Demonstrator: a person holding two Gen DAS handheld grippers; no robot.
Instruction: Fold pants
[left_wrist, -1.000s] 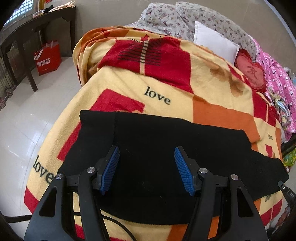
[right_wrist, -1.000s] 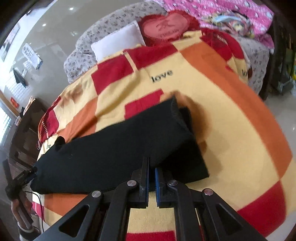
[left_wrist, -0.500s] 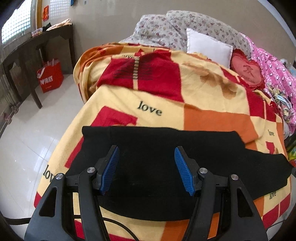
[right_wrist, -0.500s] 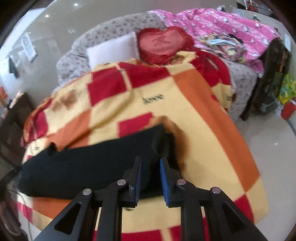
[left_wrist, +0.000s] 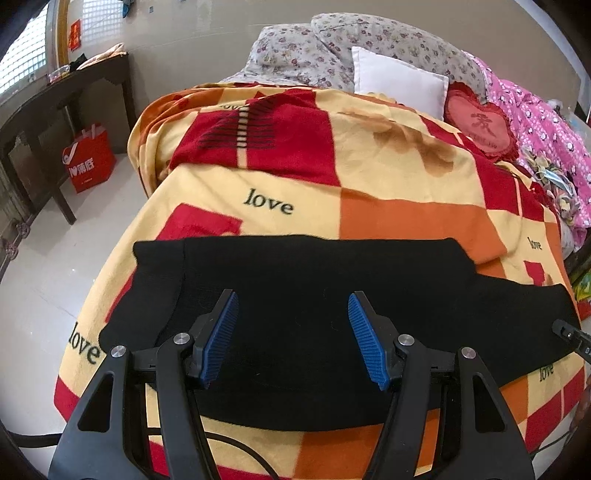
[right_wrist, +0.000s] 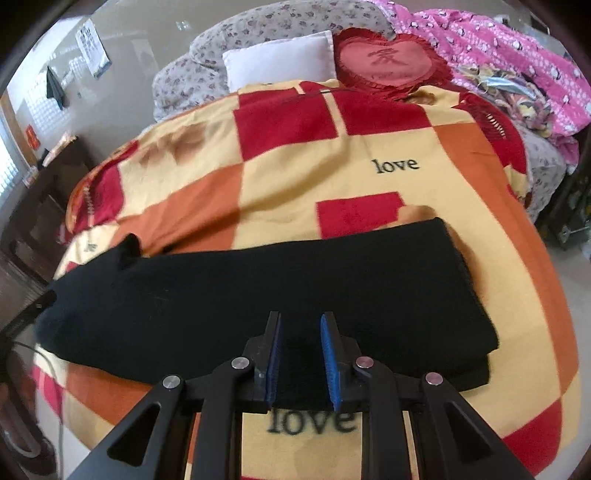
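Black pants (left_wrist: 303, 280) lie flat across the near end of a bed, on a red, orange and yellow checked blanket (left_wrist: 406, 218). They also show in the right wrist view (right_wrist: 258, 284), folded lengthwise with a doubled end at the right. My left gripper (left_wrist: 291, 306) is wide open and empty, held above the left part of the pants. My right gripper (right_wrist: 299, 325) is partly open and empty, above the pants' near edge.
A white pillow (left_wrist: 399, 85), a red heart cushion (left_wrist: 480, 125) and a pink quilt (left_wrist: 546, 147) lie at the bed's head. A dark wooden table (left_wrist: 55, 99) and a red bag (left_wrist: 88, 158) stand on the floor at the left.
My right gripper has let go of the pants' end, opened and drawn back. The pants end has dropped flat. The left gripper has stayed open and shifted slightly.
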